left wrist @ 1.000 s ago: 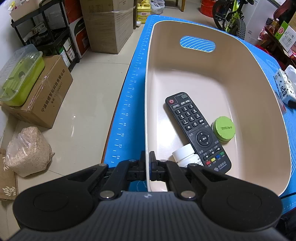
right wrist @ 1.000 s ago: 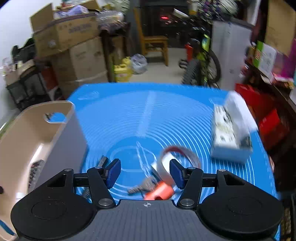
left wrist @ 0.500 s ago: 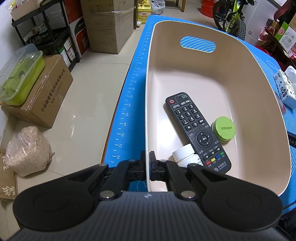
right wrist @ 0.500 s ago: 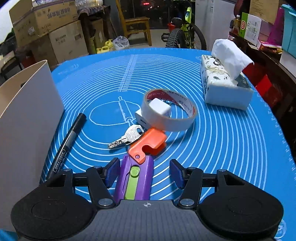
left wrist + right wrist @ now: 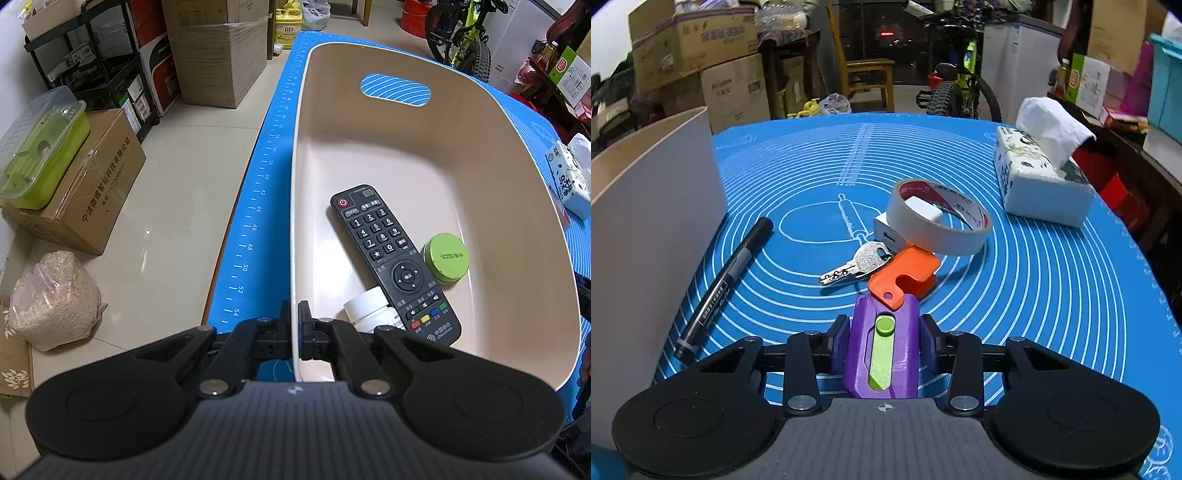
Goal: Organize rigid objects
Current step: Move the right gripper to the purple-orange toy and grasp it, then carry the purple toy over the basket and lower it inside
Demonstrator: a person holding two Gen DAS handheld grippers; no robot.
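Observation:
My left gripper (image 5: 294, 317) is shut on the near wall of the beige basin (image 5: 498, 184). Inside it lie a black remote (image 5: 391, 258), a green round tin (image 5: 447, 258) and a white bottle (image 5: 365, 306). On the blue mat (image 5: 1052, 277), my right gripper (image 5: 884, 332) has its jaws closing on a purple toy knife (image 5: 882, 354) with a green slider and an orange blade (image 5: 905, 273). Its pads touch both sides of the knife. Just beyond lie keys (image 5: 857, 267), a tape roll (image 5: 942, 221) around a white charger (image 5: 921, 212), and a black marker (image 5: 726, 284) to the left.
A tissue box (image 5: 1041, 184) stands at the mat's far right. The basin's outer wall (image 5: 653, 221) rises close on the left of the right gripper. Cardboard boxes (image 5: 85, 192) and a bag of grain (image 5: 55, 299) sit on the floor left of the table.
My right gripper has come down to the mat and its jaws have narrowed from wide apart onto the purple toy knife. The left gripper and basin have not moved.

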